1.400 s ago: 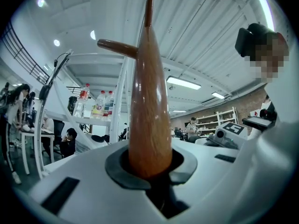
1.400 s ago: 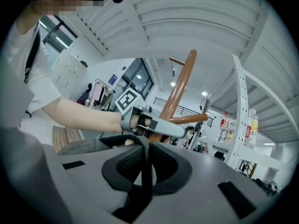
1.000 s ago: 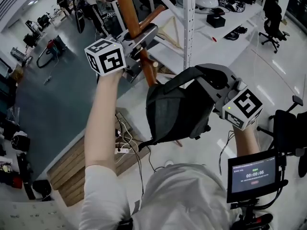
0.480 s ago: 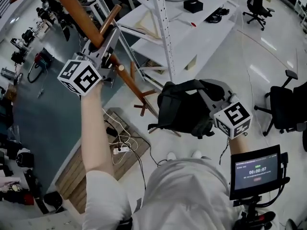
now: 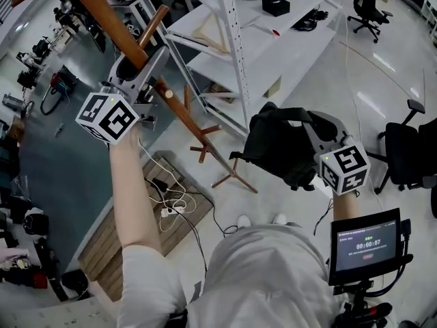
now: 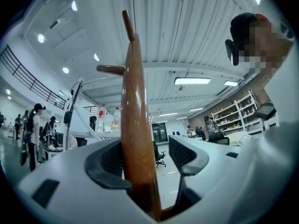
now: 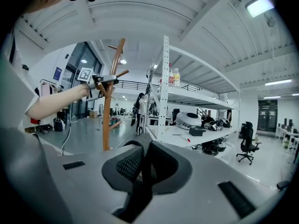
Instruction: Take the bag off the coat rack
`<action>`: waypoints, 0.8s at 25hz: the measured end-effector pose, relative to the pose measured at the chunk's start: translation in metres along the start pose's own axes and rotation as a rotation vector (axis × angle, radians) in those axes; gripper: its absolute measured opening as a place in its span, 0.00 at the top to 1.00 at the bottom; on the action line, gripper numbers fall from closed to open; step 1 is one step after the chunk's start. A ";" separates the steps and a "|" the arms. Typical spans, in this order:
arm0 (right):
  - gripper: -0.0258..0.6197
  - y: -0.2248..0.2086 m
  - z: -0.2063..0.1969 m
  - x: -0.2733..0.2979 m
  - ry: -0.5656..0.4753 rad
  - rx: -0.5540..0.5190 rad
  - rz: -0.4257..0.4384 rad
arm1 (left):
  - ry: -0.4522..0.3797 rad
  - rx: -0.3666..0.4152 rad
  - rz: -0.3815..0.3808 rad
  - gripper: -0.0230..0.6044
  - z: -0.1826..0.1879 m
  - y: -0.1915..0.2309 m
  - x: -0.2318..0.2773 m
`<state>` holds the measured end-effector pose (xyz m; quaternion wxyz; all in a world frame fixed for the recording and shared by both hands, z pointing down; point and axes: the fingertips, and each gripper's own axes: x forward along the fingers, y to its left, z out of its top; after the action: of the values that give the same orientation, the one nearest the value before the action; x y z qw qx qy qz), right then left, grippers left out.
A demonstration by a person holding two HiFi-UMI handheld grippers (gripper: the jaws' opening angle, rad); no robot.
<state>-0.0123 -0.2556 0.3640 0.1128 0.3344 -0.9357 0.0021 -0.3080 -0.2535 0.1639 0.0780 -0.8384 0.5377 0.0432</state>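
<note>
Black fabric bag [image 5: 280,147] hangs clear of the rack at the scene's right, its dark strap [image 7: 144,168] clenched between the jaws of the right gripper [image 5: 308,120]. To the left stands the brown wooden coat rack [image 5: 113,22]. Its pole runs between the left gripper's [image 5: 147,63] opening jaws, one pad clear of the wood. White metal shelving [image 5: 229,39] stands farther off.
</note>
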 end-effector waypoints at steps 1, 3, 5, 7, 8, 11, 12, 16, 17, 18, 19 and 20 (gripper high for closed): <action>0.89 -0.002 0.000 -0.001 -0.002 0.003 -0.001 | -0.001 0.009 0.010 0.54 0.000 0.000 -0.004; 0.89 -0.005 0.001 -0.002 -0.006 0.011 0.000 | -0.026 0.003 0.026 0.54 0.004 0.000 -0.014; 0.89 -0.008 0.001 -0.001 -0.006 0.025 0.002 | -0.091 -0.048 0.039 0.54 0.014 0.001 -0.025; 0.89 -0.009 0.000 0.000 -0.005 0.038 0.006 | -0.150 -0.092 0.047 0.54 0.026 0.000 -0.036; 0.89 -0.009 0.000 0.000 -0.005 0.044 0.009 | -0.162 -0.094 0.048 0.54 0.030 -0.002 -0.041; 0.89 -0.005 0.000 0.000 -0.006 0.051 0.020 | -0.170 -0.030 0.052 0.54 0.039 -0.013 -0.060; 0.89 -0.003 0.001 0.000 -0.005 0.052 0.023 | -0.173 -0.013 0.050 0.54 0.040 -0.019 -0.067; 0.89 -0.002 -0.001 0.002 0.000 0.063 0.023 | -0.145 -0.010 0.043 0.54 0.011 -0.046 -0.094; 0.89 -0.002 -0.002 0.003 0.000 0.066 0.023 | -0.126 -0.017 0.046 0.54 -0.003 -0.053 -0.099; 0.89 -0.002 -0.002 0.003 0.000 0.066 0.024 | -0.106 -0.027 0.049 0.54 -0.019 -0.061 -0.104; 0.89 -0.002 -0.001 0.004 -0.001 0.064 0.023 | -0.085 -0.041 0.051 0.54 -0.036 -0.070 -0.108; 0.89 -0.003 -0.001 0.004 0.000 0.062 0.022 | -0.062 -0.057 0.051 0.54 -0.053 -0.078 -0.111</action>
<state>-0.0127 -0.2602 0.3655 0.1023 0.3276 -0.9387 0.0321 -0.2843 -0.1312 0.2401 0.0697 -0.8245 0.5548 0.0866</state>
